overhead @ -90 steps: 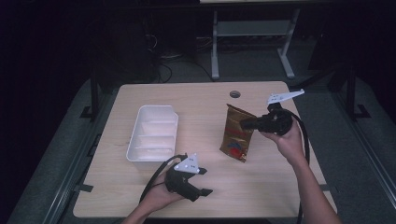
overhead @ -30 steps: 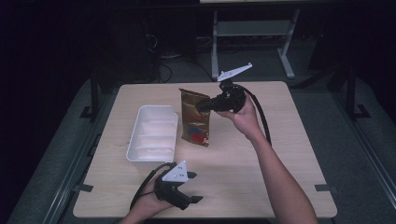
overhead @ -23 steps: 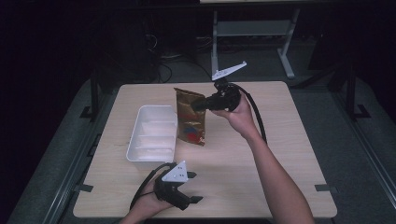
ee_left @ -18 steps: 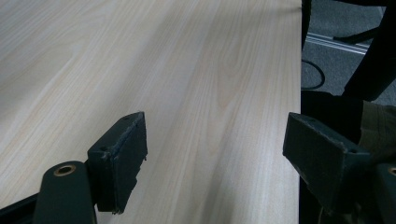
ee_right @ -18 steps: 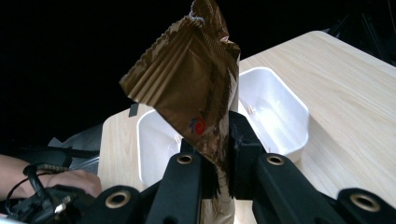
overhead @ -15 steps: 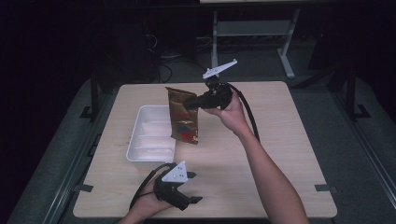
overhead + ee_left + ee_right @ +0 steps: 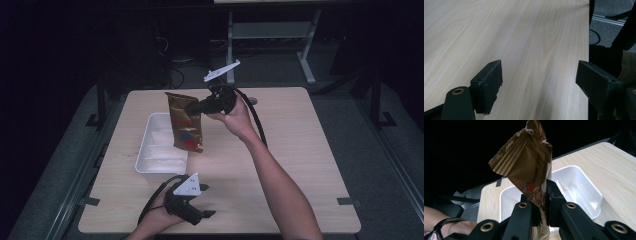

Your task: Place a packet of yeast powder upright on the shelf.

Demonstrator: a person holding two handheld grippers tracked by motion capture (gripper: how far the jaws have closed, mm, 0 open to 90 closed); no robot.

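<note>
Right tongs [image 7: 200, 106] are clamped on a brown snack bag [image 7: 185, 121], gripping it by one edge near its upper part and holding it in the air above the right rim of a white tray [image 7: 150, 162]. From the high view the bag hangs roughly upright, its crimped top edge uppermost and a red and blue mark low on its face; its lower end overlaps the tray's right side, clear of the desk [image 7: 300, 145]. In the right gripper view the bag [image 7: 529, 167] is pinched flat between the two black jaws of those tongs [image 7: 543, 202], with the tray [image 7: 584, 182] lying below and beyond it, a few crumbs or scraps on its floor.

Left tongs [image 7: 199, 216] sit at the near edge of the desk, left of centre, held by the left hand [image 7: 160, 217] and pointing right. Their jaws stand wide apart with nothing between them; the left gripper view shows bare wood grain of the desk [image 7: 529, 37] between the two black pads of these tongs [image 7: 539, 80]. They are well apart from the bag and nearer than the tray
</note>
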